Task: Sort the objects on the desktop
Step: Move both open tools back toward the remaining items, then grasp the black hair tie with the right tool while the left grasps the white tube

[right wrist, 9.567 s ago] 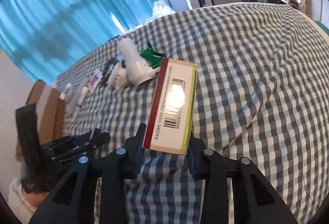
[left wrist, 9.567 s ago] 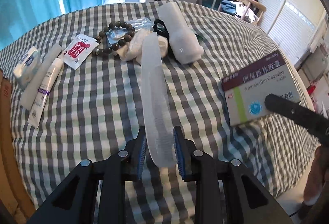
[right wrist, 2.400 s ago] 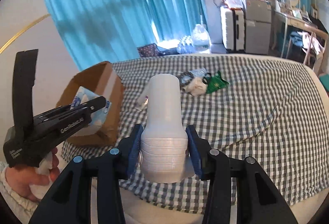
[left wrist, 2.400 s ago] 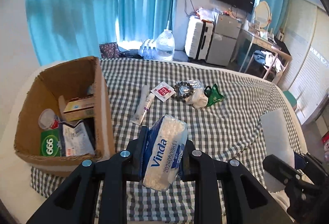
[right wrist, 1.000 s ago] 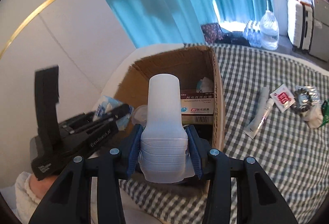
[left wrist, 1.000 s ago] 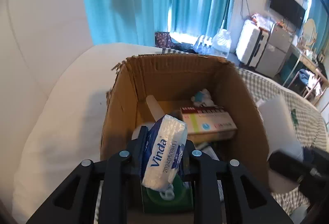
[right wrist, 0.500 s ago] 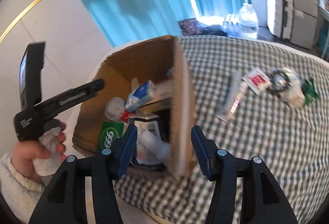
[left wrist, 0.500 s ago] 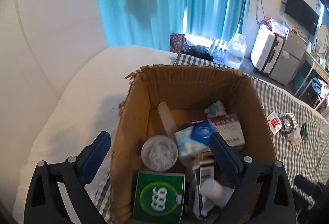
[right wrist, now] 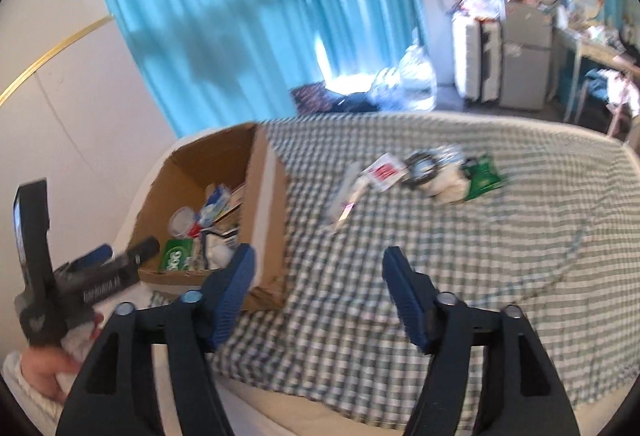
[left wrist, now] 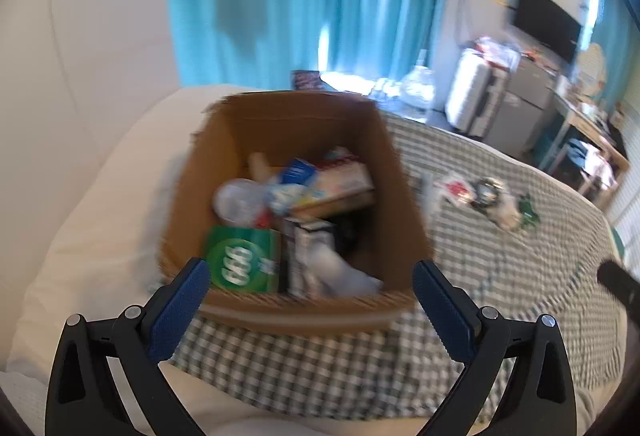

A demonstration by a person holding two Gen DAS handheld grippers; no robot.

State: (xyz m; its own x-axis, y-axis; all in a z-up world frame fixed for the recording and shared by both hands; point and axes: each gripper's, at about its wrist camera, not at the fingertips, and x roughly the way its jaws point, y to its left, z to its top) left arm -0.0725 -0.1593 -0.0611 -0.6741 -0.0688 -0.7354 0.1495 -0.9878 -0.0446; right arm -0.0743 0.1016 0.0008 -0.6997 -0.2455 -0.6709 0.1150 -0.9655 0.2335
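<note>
At the centre of the left wrist view sits the open cardboard box [left wrist: 384, 156], resting on the checked cloth [left wrist: 500, 276] and holding a jumble of things: a green packet marked 666 [left wrist: 242, 263], a blue and white tissue pack [left wrist: 294, 182], a flat medicine carton [left wrist: 344, 180], a round clear lid [left wrist: 236, 202] and a white bottle [left wrist: 340, 272], all blurred. Along the lower edge, the left gripper [left wrist: 308, 300] has its jaws opening, spread wide with nothing between them. Across the lower half of the right wrist view, the right gripper [right wrist: 318, 276] is also opening and holds nothing. Toward the upper right of that view, a loose cluster lies on the cloth well apart from the box: a white tube [right wrist: 344, 196], a red and white sachet [right wrist: 384, 170], a dark bead bracelet [right wrist: 424, 162] and a green wrapper [right wrist: 482, 176]
</note>
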